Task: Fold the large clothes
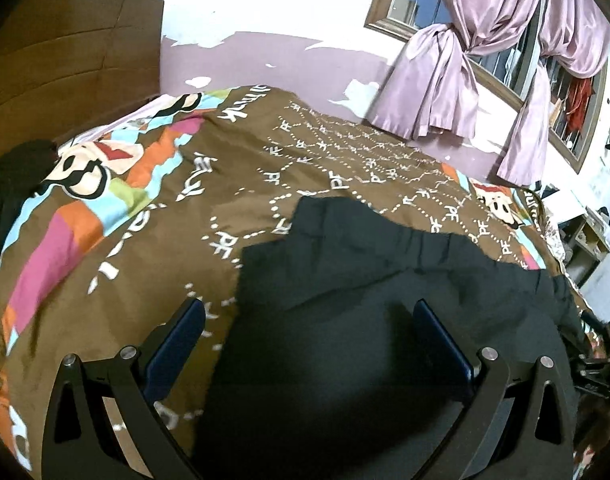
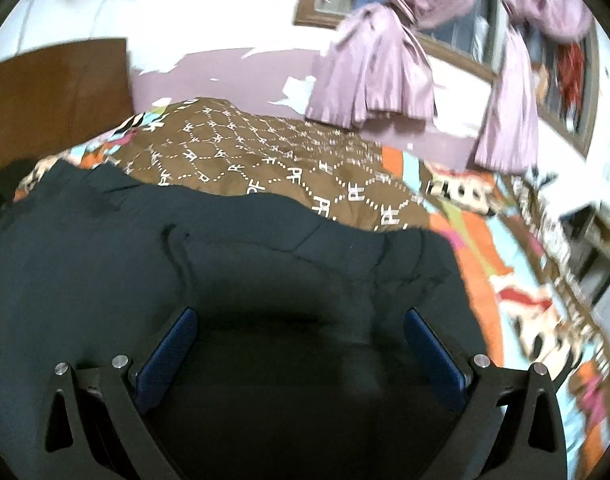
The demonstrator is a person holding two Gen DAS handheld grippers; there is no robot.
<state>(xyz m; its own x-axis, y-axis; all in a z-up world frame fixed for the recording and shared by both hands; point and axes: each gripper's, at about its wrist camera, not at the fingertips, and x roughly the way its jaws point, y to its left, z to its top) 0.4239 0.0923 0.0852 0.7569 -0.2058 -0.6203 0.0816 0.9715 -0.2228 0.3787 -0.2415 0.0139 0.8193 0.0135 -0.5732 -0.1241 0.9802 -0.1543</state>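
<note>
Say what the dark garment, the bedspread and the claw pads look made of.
Dark garment: matte woven cloth, probably cotton blend; soft creases, no shine.
Bedspread: printed fabric, matte; the pattern bends over folds.
Pads of the left claw: blue, finely textured in the right wrist view, likely rubber.

A home bedroom: a bed (image 1: 153,208) with wooden headboard (image 1: 69,60); tied pink curtains (image 1: 437,76) at the window.
</note>
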